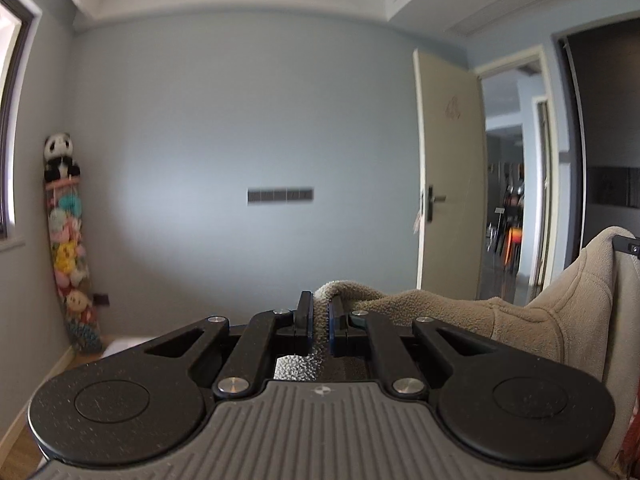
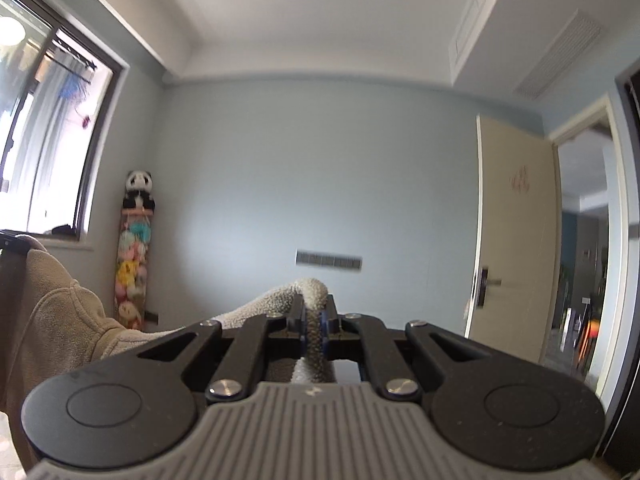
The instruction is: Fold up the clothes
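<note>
A beige fleece garment [image 1: 532, 312] is pinched at a fuzzy fold by the left gripper [image 1: 320, 316], jaws closed tight on it. The right gripper [image 2: 315, 320] is clamped shut on another bunched edge of the same fleece [image 2: 60, 320]. The cloth is stretched between the two, its long axis running sideways from one gripper to the other. Its lower part is cut off below both views, so the garment's type cannot be made out.

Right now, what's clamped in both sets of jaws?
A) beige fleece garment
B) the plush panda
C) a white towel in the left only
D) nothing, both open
A: the left gripper and the right gripper each pinch a fold of the beige fleece garment.
</note>
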Demonstrator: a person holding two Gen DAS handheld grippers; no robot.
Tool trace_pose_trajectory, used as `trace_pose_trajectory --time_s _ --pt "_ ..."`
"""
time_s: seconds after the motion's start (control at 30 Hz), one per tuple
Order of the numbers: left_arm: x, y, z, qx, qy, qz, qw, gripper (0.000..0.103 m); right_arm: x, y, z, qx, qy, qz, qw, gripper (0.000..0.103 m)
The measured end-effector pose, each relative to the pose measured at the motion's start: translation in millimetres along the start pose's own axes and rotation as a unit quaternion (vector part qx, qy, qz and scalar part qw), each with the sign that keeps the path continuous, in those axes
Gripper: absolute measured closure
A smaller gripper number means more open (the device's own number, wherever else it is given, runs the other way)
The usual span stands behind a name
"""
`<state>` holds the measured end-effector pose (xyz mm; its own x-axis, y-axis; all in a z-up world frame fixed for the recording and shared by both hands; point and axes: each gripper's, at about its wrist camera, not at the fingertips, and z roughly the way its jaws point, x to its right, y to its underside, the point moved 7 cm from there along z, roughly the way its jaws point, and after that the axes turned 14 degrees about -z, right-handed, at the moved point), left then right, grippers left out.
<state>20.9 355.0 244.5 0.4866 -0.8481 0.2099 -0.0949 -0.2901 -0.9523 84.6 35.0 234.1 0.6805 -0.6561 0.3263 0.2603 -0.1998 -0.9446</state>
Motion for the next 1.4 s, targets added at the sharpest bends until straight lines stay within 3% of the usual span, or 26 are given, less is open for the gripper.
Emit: trace_pose_trajectory --time_s 0.37,0.57,0.73,0.97,1.0,1.03,1.13,1.33,1.4 --pt "-69 62 220 -0.102 -0.093 0.025 0.99 0.098 -29 125 216 -0.143 -0.046 -0.017 0.989 0.095" --pt "-129 124 280 -0.155 -0.12 0.028 0.9801 0.098 -31 208 321 -0.205 -0.06 -0.017 0.977 0.095" --pt "-160 171 323 -0.199 -0.14 0.026 0.9697 0.098 -44 274 375 -0.248 -0.081 -0.017 0.965 0.094" --pt "-198 228 348 -0.258 -0.153 -0.032 0.9533 0.094 -55 348 402 -0.311 -0.086 0.02 0.946 0.089" --pt "-199 230 346 -0.258 -0.152 -0.033 0.9535 0.092 -53 354 401 -0.316 -0.084 0.029 0.945 0.083" --pt "-198 231 344 -0.256 -0.151 -0.034 0.9543 0.09 -51 356 399 -0.318 -0.082 0.037 0.944 0.074" --pt "-196 227 325 -0.248 -0.149 -0.039 0.9564 0.08 -45 353 389 -0.32 -0.079 0.045 0.943 0.066" --pt "-186 218 260 -0.245 -0.137 -0.038 0.959 0.06 -39 341 333 -0.318 -0.081 0.039 0.944 0.058" --pt "-186 224 233 -0.254 -0.13 -0.038 0.9576 0.059 -43 338 305 -0.318 -0.083 0.042 0.943 0.056"
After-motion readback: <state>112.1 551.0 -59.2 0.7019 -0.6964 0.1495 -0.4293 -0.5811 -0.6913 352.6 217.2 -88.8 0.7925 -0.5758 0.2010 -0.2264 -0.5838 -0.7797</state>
